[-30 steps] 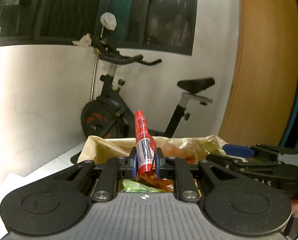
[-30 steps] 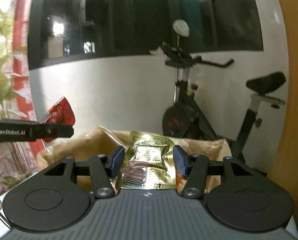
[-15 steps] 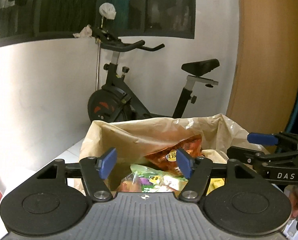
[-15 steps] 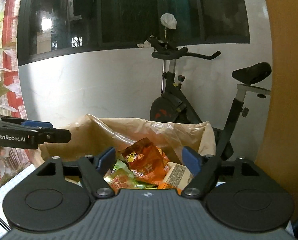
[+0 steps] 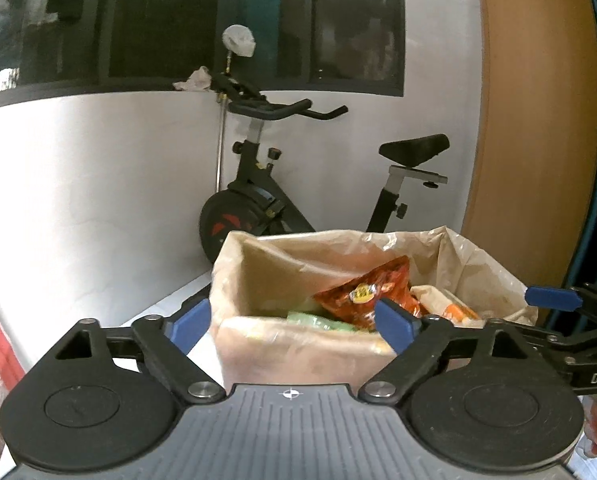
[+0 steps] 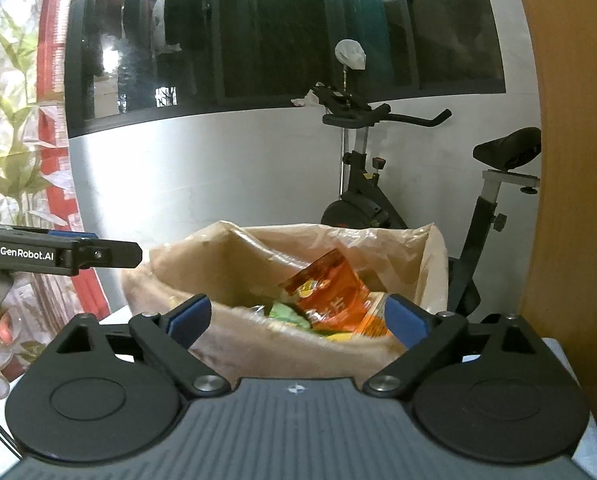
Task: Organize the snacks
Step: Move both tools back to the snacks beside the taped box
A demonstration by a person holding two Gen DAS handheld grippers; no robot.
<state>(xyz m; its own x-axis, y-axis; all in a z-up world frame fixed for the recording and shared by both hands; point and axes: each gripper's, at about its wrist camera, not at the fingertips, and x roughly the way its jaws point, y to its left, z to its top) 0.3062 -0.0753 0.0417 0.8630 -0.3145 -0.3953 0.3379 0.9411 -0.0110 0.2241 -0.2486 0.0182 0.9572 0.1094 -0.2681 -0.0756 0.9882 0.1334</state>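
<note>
A: While your left gripper faces the plastic-lined cardboard box, how do its jaws stand?

B: Its blue-padded jaws are opening wide, nothing between them but the box's near wall beyond. Your right gripper, just beside the box, is likewise opening and grips nothing.

A: Where are the snacks?

B: Inside the box: a crinkled orange foil snack packet on top, a green packet beneath. Behind the box stands a black exercise bike.
</note>
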